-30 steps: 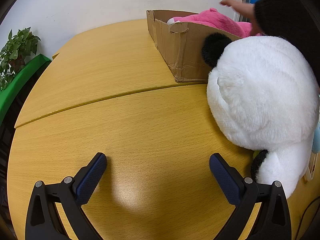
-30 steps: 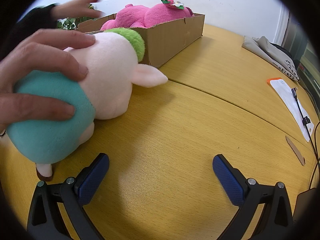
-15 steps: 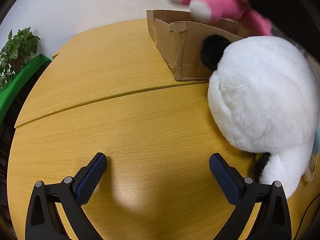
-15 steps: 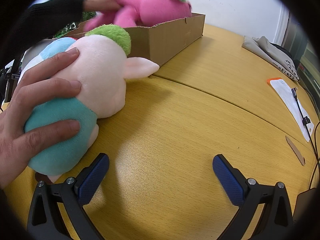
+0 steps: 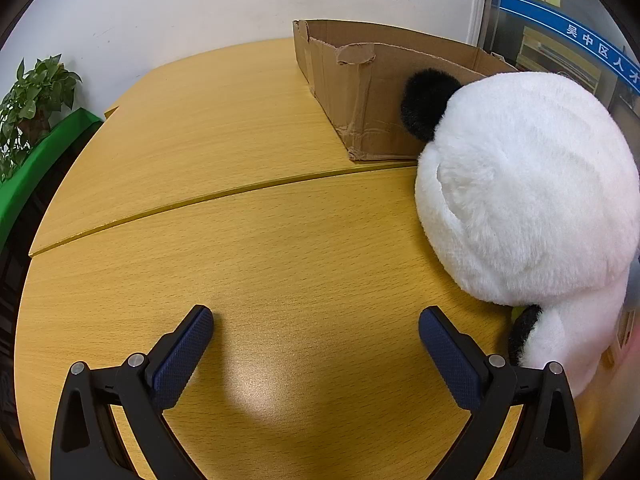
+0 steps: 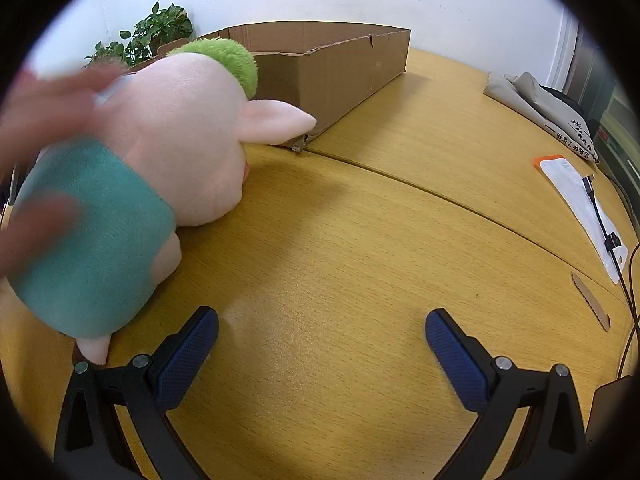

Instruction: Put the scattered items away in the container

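A large white panda plush point(image 5: 528, 208) with black ears lies on the wooden table at the right of the left wrist view, against the cardboard box point(image 5: 360, 80). My left gripper point(image 5: 316, 320) is open and empty, low over the table, left of the panda. In the right wrist view a pink pig plush point(image 6: 160, 152) with a teal shirt and green hair lies at the left, its ear near the box's point(image 6: 340, 68) corner. A blurred hand point(image 6: 36, 160) rests on it. My right gripper point(image 6: 322, 320) is open and empty, right of the pig.
A potted plant point(image 5: 32, 96) and a green ledge stand off the table's left edge. A folded beige cloth point(image 6: 540, 108), a white packet with orange edge point(image 6: 580, 204), a cable and a cardboard strip point(image 6: 592, 300) lie at the right. A seam crosses the table point(image 5: 200, 200).
The pink plush has been lifted out of the box by a hand and is gone from both views. The hand on the pig has shifted left. Both grippers stayed still.
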Demonstrator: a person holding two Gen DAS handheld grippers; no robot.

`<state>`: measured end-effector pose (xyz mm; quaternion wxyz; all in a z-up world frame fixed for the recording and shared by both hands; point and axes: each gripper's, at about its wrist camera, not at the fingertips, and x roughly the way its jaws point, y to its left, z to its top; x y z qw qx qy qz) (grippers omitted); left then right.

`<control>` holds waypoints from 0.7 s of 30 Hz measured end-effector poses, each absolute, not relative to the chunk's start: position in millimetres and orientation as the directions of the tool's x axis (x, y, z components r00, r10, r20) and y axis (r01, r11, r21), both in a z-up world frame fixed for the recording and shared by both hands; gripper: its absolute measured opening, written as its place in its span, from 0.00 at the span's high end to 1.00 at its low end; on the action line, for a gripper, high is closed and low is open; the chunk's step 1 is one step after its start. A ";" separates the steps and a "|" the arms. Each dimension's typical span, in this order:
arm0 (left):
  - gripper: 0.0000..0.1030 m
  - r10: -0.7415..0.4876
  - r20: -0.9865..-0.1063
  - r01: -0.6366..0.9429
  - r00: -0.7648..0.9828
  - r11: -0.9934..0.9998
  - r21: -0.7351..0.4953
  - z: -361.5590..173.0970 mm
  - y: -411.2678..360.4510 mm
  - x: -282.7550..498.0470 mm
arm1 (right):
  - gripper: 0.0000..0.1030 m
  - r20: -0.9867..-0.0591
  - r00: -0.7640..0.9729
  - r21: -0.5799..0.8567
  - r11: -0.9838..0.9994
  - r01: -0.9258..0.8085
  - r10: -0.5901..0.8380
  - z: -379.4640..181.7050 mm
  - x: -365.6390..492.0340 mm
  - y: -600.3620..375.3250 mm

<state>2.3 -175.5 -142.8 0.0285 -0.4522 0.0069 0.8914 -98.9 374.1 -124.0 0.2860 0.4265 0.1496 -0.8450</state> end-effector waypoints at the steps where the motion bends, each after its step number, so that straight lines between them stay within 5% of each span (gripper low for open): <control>1: 0.00 0.045 -0.807 -0.057 -0.589 -0.998 -0.013 -142.9 -175.4 2.4 | 0.00 -0.806 -0.473 -0.009 -0.792 0.611 -0.356 -124.0 -99.0 374.0; 21: 0.00 0.044 -0.807 -0.056 -0.590 -0.998 -0.013 -142.9 -175.1 2.7 | 0.00 -0.806 -0.476 -0.009 -0.797 0.603 -0.351 -124.1 -97.5 373.8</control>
